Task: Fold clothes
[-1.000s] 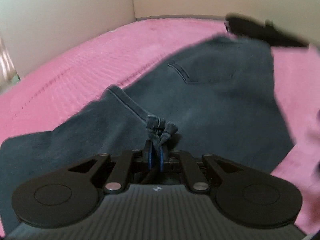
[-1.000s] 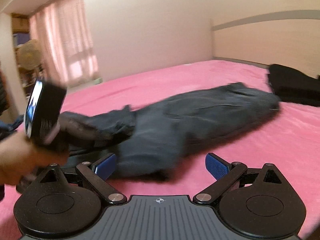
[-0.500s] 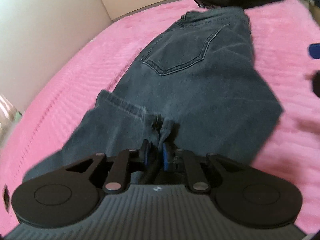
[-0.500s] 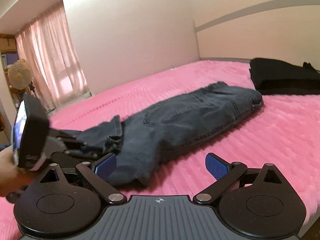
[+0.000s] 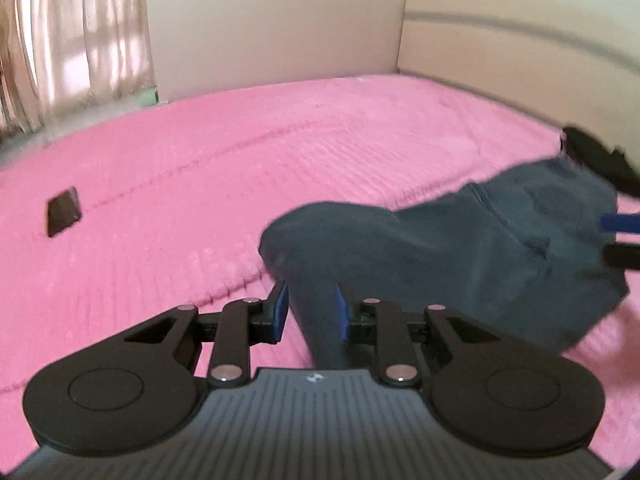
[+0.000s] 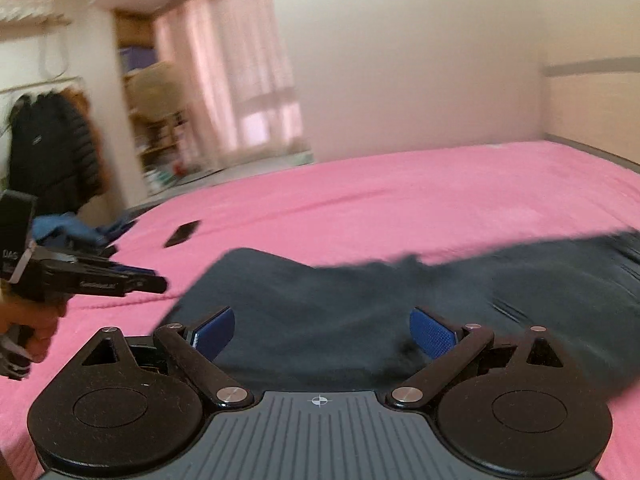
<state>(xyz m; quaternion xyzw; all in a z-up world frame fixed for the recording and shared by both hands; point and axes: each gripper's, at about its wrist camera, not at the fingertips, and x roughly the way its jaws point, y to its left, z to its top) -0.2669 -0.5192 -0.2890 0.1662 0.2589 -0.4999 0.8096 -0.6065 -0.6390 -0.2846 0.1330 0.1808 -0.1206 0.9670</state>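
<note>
Dark blue jeans (image 5: 460,248) lie on the pink bed (image 5: 240,168), doubled over with a rounded fold at their left end. My left gripper (image 5: 310,304) is open just above that left end, and dark denim shows in the gap between its blue pads. From the right wrist view the left gripper (image 6: 156,284), held by a hand (image 6: 32,320), hovers clear of the jeans (image 6: 340,300). My right gripper (image 6: 322,332) is open low over the middle of the jeans, holding nothing. One of its blue fingers (image 5: 620,224) shows at the left view's right edge.
A folded black garment (image 5: 592,152) lies beyond the jeans near the headboard. A small dark flat object (image 6: 182,234) rests on the bed to the left. Blue clothes (image 6: 68,232) sit at the bed's edge, with a hanging black jacket (image 6: 52,148) behind them.
My left gripper was shut on the jeans' hem and is now open. The leg has been laid over into a fold. Both grippers have swung left, the right one now over the jeans.
</note>
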